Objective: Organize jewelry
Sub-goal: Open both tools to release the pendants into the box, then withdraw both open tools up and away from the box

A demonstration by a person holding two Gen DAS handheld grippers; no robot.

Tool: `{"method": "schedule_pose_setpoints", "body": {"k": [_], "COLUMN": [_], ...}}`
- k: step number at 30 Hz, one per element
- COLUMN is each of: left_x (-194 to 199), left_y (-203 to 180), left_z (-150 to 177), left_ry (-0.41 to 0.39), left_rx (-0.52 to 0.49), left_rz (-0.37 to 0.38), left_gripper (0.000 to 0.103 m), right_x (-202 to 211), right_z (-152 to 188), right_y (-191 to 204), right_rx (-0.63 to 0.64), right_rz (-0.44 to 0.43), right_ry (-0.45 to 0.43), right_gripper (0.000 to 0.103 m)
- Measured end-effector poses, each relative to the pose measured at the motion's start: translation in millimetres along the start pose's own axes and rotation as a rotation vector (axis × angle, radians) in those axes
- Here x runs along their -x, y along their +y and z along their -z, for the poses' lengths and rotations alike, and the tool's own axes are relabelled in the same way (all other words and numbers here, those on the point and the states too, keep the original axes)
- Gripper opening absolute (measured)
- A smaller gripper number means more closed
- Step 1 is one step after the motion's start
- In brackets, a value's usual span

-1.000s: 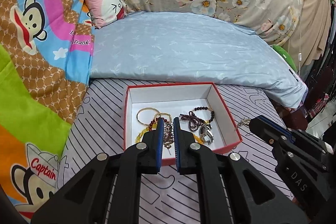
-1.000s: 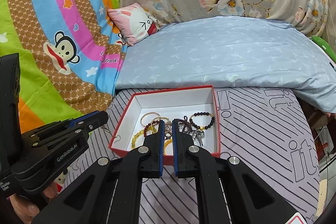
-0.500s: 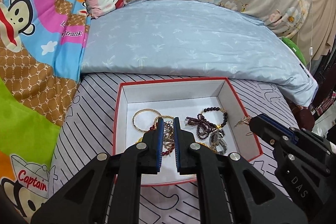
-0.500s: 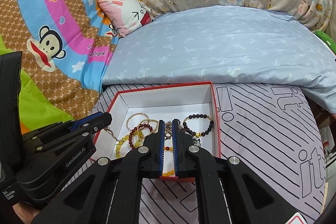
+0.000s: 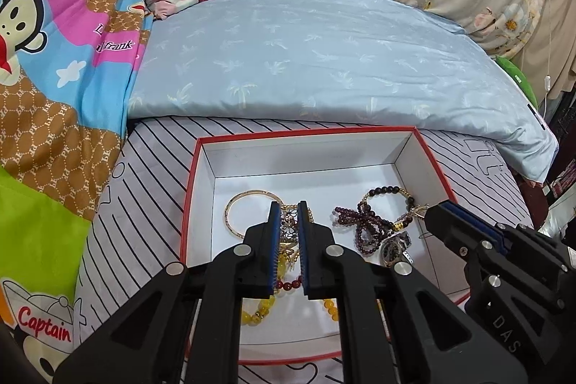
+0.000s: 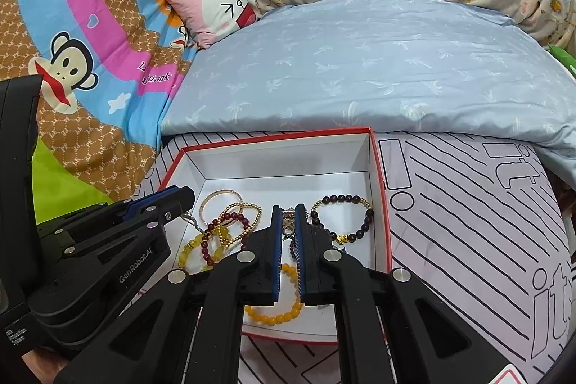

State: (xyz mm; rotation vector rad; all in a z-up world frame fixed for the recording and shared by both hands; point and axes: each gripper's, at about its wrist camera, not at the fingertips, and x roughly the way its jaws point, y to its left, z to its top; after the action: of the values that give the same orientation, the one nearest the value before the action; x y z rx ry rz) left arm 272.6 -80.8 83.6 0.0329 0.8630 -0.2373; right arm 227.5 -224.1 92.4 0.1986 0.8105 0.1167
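Note:
A red-rimmed white box (image 5: 201,175) (image 6: 378,168) lies on the striped bedsheet and holds several bracelets. A gold bangle (image 5: 237,204), a purple bead strand (image 5: 363,222), a dark bead bracelet (image 6: 342,200) and yellow bead bracelets (image 6: 277,315) lie inside. My left gripper (image 5: 288,207) hangs over the box's middle, jaws nearly shut, pinching a thin chain that shows in the right wrist view (image 6: 187,218). My right gripper (image 6: 286,209) hangs over the box, jaws nearly shut on a thin necklace with a clasp (image 6: 288,225).
A light blue quilt (image 5: 324,60) lies just behind the box. A cartoon monkey blanket (image 5: 54,78) covers the left side. A pink rabbit cushion (image 6: 216,6) sits at the back. The striped sheet (image 6: 468,222) extends to the right of the box.
Both grippers have moved forward and down over the box, so the box and bracelets now look larger and closer. The jaws have kept the same narrow gap.

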Motion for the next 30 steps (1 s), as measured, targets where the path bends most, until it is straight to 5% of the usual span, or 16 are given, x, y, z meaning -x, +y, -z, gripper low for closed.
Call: {"method": "schedule_pose_setpoints", "body": {"k": [22,24,26,30], "left_x": [-12,-11,-9,-8], "left_y": [1,1,2,3], "left_z": [0,-1,-1,-1], "left_ry": [0.006,-0.001,-0.007,-0.009], "left_rx": [-0.002,-0.003,0.003,0.008], "left_rz": [-0.012,-0.032,-0.042,-0.048], "left_gripper": [0.009,0.018,0.040,0.040], "right_x": [-16,-16,-14,-11], "right_z": [1,1,1,1], "right_y": [6,6,5,5], "right_rx": [0.009,0.008,0.006,0.009], "right_rz": [0.022,0.028,0.036,0.050], "right_ry": [0.016,0.016,0.008,0.000], "right_gripper": [0.008,0.017,0.031,0.034]}}
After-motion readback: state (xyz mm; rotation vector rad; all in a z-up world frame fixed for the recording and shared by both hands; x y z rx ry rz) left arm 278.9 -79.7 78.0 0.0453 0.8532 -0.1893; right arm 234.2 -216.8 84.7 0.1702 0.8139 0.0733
